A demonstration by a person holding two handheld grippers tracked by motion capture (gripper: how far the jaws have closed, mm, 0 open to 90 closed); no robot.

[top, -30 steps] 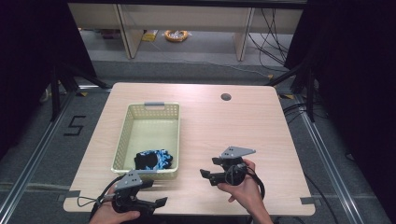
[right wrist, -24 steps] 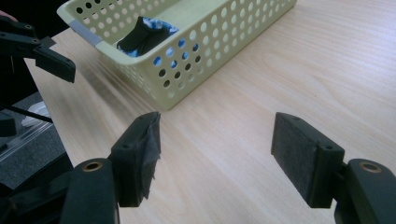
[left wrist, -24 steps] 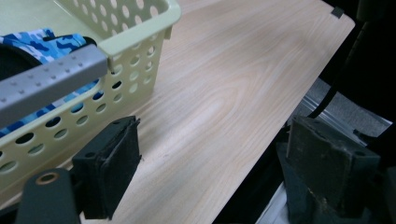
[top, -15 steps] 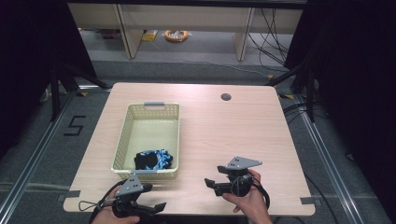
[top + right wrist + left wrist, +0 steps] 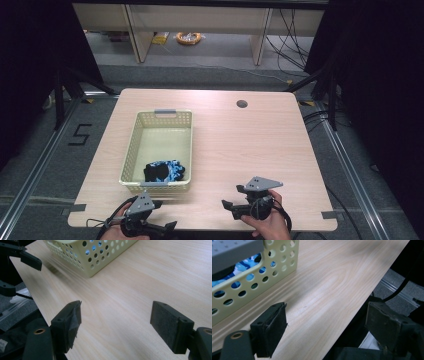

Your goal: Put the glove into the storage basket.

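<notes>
At the near left edge of the table (image 5: 240, 145) we hold the left gripper (image 5: 159, 229), its jaws spread wide with nothing between them; in the left gripper view they straddle the table's front edge, one jaw over the wood and the other past it, over the dark floor. Just beyond that gripper stands the pale yellow perforated basket (image 5: 137, 135), set lengthwise on the left half of the table, with a grey handle at its far end. Inside it, bunched against the near wall, lies the blue and black patterned cloth (image 5: 165, 171); through the holes of the basket wall we catch its blue in the left gripper view (image 5: 240, 268). Right of the basket the wood lies bare up to the right gripper (image 5: 235, 197), which we hold low near the front edge, pointing left toward the basket and well apart from it. Its jaws have just been opening and now stand wide, empty, with only wood grain showing between them. Farther back, a small round hole (image 5: 242, 104) sits in the tabletop.
</notes>
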